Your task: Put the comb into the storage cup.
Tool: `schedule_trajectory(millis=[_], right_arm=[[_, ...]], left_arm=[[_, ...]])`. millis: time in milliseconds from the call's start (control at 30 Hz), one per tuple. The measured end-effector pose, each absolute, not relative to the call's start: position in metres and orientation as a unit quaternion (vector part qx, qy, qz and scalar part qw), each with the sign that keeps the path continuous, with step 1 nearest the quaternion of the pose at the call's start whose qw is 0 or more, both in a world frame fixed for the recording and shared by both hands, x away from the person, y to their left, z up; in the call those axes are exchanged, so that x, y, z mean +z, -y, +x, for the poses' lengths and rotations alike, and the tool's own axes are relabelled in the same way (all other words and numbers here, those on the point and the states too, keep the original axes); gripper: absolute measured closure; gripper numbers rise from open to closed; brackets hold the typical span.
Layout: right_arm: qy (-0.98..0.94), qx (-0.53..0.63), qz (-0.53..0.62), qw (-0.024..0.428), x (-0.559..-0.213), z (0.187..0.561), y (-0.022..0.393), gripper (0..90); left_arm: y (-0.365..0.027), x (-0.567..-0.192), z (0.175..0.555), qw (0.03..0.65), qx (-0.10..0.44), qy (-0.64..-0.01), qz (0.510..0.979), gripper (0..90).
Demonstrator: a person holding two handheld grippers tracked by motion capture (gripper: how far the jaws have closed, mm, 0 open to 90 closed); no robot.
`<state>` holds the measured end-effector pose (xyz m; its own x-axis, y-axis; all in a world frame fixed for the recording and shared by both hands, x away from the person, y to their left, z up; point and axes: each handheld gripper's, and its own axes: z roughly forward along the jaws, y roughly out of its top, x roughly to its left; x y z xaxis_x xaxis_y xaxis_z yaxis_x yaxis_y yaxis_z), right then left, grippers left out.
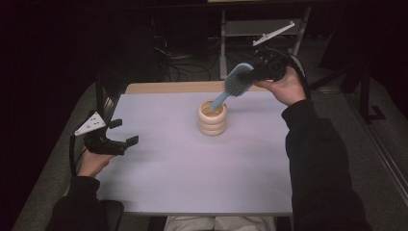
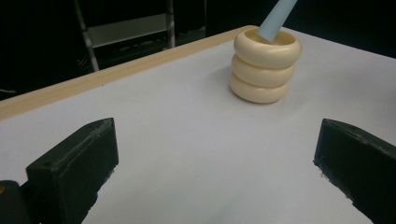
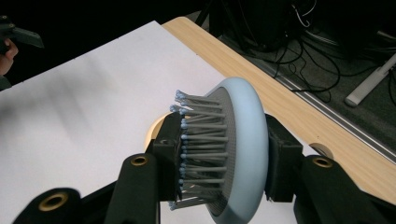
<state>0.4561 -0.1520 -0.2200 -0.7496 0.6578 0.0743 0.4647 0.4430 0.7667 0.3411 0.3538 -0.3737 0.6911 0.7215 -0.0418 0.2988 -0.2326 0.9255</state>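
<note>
- Right claw (image 1: pixel 257 73) is clenched on the head of the pale blue plastic hairbrush (image 1: pixel 235 83), one jaw against the bristles and the other against the smooth back, as the right gripper view shows; it holds the brush tilted over the far middle of the tabletop.
- Left claw (image 1: pixel 129 141) hangs released and empty low over the near left of the white-covered tabletop (image 1: pixel 192 163), well apart from the work; I judge it has no part in this step.
- Cream holder shaped like three stacked rings (image 1: pixel 212 119) stands upright on the far middle of the tabletop.
- Brush handle tip (image 2: pixel 275 21) already sits inside the holder's mouth, so the aiming looks done.
- What is left, as I see it: lower the brush until it rests in the holder, then let go.
</note>
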Motion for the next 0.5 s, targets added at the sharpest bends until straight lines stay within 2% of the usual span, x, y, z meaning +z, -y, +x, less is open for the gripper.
schedule_trajectory(millis=[500], right_arm=[[-0.845,0.397,0.341,0.11,-0.238,0.466,0.144,55.7]], left_arm=[[-0.377,-0.397,0.327,0.522,0.214,-0.368,0.739,0.0]])
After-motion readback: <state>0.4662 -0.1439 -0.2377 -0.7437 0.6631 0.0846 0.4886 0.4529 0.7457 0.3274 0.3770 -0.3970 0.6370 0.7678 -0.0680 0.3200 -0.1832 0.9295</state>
